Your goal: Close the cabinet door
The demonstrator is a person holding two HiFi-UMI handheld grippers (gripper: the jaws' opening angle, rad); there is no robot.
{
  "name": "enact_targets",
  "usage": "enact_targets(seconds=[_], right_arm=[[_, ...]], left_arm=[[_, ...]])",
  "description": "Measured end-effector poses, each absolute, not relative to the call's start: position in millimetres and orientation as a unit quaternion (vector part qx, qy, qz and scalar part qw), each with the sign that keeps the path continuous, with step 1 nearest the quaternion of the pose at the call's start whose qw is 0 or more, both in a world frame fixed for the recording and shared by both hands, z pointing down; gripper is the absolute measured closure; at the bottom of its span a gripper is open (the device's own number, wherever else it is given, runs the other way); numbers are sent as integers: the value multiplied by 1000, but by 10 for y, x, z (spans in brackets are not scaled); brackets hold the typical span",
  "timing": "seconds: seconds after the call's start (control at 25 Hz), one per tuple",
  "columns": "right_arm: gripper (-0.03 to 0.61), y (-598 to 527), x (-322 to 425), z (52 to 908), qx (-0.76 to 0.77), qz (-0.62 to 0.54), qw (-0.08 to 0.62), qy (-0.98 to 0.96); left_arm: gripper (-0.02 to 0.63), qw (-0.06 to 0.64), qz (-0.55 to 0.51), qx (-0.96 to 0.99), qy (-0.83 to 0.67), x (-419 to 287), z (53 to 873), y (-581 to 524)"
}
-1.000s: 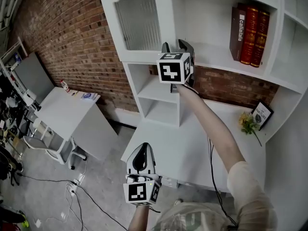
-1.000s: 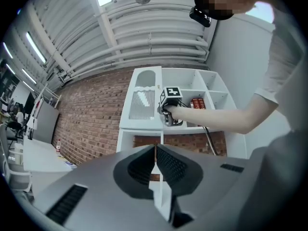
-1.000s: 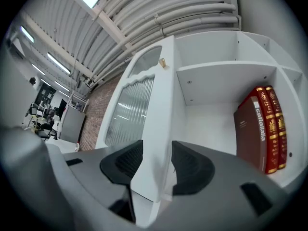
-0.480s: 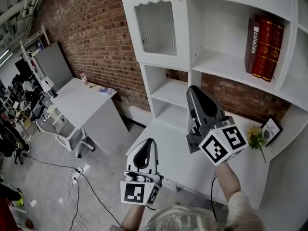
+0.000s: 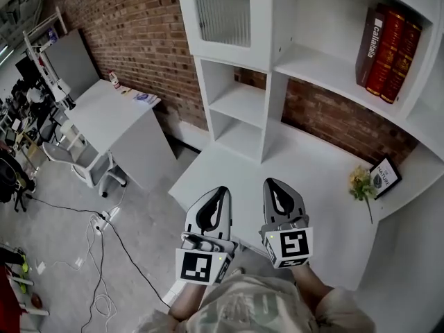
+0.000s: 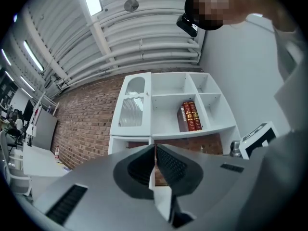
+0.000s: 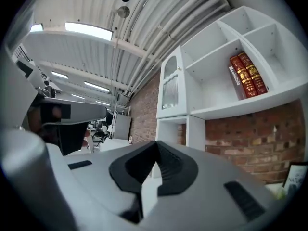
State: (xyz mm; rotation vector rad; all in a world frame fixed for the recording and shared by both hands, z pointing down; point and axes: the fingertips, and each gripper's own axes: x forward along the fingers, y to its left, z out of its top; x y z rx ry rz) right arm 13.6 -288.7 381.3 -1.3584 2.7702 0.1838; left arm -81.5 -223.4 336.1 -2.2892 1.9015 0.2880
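The white cabinet door with its ribbed glass pane lies flush with the white wall unit at the top of the head view; it also shows in the left gripper view and the right gripper view. My left gripper and my right gripper hang side by side low over the white desk, well below the door. Both are shut with nothing between the jaws. In their own views, the left gripper and the right gripper show closed pads.
Red and dark books stand on the open shelf to the right of the door. A framed card and yellow flowers lie on the desk's right side. A second white table and a chair stand at the left by the brick wall.
My right gripper came down from the cabinet door to the desk, beside the left one, and its jaws closed. The left gripper shifted slightly. The view tilted lower.
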Motion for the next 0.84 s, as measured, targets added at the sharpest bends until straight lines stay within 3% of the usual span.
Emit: enact_targets(seconds=[0.84], right_arm=[[562, -2786, -59, 3720, -395, 79, 15, 915]], left_arm=[[592, 57, 101, -745, 657, -908, 3455, -2246]])
